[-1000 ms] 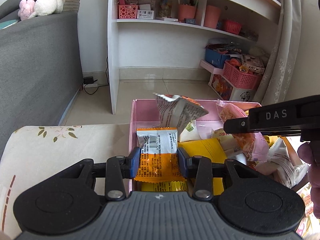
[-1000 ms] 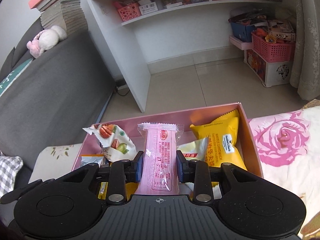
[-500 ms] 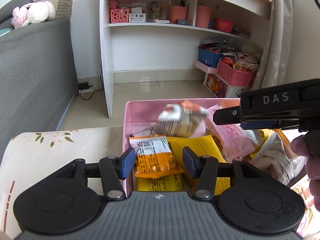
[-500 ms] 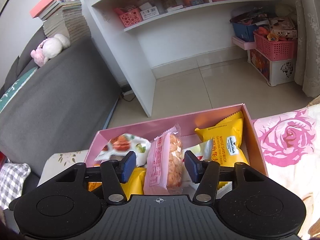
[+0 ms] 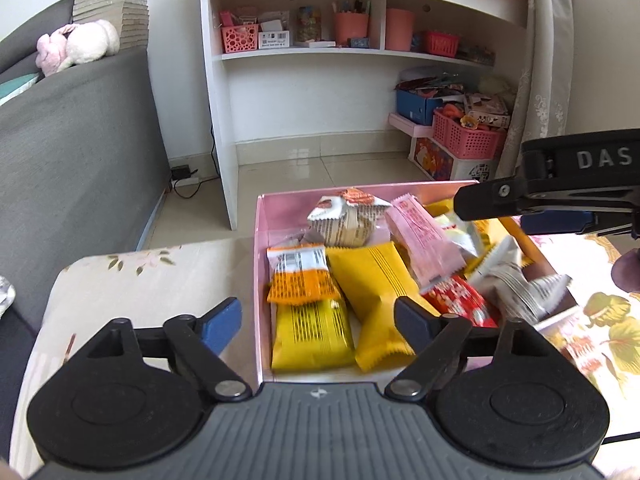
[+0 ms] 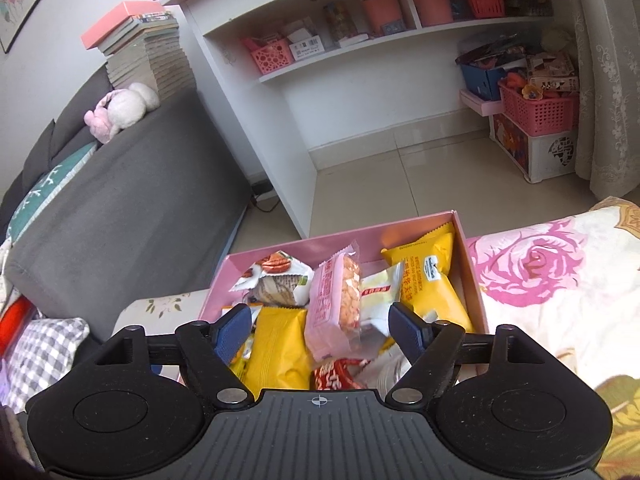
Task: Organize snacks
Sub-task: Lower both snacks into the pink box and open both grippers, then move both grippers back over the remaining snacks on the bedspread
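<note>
Pink box [image 5: 260, 248]: sitting on a flower-print cloth over the tabletop [image 5: 132, 280], its left wall rising just beside the left hand-held gripper [image 5: 318, 320]; the card walls are looking stiff enough to keep the snacks in.
Left hand-held gripper: hanging over the near left end of the box, its jaws having just been opening and now standing wide apart with nothing pressed between them.
Orange packet [image 5: 302, 276]: lying flat in the box below those jaws, on top of a yellow packet [image 5: 310, 336]; likely light, thin and crinkly, so the sealed end or the flat middle is looking like the safest hold.
Long yellow packet [image 5: 374, 292]: lying slantwise beside it, slick foil that is probably sliding easily under a loose pinch.
Pink packet [image 6: 334, 304]: leaning on edge among the others, between the spread fingers of the right hand-held gripper [image 6: 320, 328] but not touched by them; the crisp pieces inside are looking brittle, so a gentle squeeze across the flat faces is suiting it best.
Right hand-held gripper: jaws having just been opening, now apart and gripping nothing.
</note>
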`<control>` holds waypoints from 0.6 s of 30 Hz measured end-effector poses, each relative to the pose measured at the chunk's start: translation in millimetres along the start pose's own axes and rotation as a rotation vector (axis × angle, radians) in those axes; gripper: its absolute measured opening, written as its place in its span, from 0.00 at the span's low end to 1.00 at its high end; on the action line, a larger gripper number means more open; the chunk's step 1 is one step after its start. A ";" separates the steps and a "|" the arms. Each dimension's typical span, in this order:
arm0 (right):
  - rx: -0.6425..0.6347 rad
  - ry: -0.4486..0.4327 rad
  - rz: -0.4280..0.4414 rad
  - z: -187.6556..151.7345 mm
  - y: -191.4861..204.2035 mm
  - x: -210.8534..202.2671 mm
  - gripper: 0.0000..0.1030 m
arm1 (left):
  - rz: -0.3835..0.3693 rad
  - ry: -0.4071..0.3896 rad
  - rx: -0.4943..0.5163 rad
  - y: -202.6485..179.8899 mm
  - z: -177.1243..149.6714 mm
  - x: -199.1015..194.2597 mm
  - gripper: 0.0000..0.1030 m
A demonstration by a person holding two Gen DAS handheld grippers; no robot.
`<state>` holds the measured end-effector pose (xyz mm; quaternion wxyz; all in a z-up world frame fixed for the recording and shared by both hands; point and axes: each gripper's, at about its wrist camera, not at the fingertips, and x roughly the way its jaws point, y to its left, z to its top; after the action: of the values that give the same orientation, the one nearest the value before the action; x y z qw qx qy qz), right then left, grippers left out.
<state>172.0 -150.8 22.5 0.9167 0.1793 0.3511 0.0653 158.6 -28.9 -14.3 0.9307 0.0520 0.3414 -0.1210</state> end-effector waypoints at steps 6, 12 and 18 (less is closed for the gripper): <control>-0.039 -0.011 -0.009 -13.0 7.8 -32.3 0.85 | 0.004 0.015 0.019 -3.8 -8.5 -24.0 0.87; -0.044 -0.020 -0.004 -27.8 12.2 -58.9 0.91 | 0.004 0.028 0.016 -0.5 -17.4 -46.0 0.96; -0.062 -0.019 -0.006 -48.1 12.6 -75.9 0.95 | 0.006 0.036 0.030 2.8 -30.1 -61.4 1.00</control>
<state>83.4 -144.2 41.1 0.9252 0.1504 0.3408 0.0718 95.3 -9.2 2.7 0.9238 0.0692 0.3562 -0.1224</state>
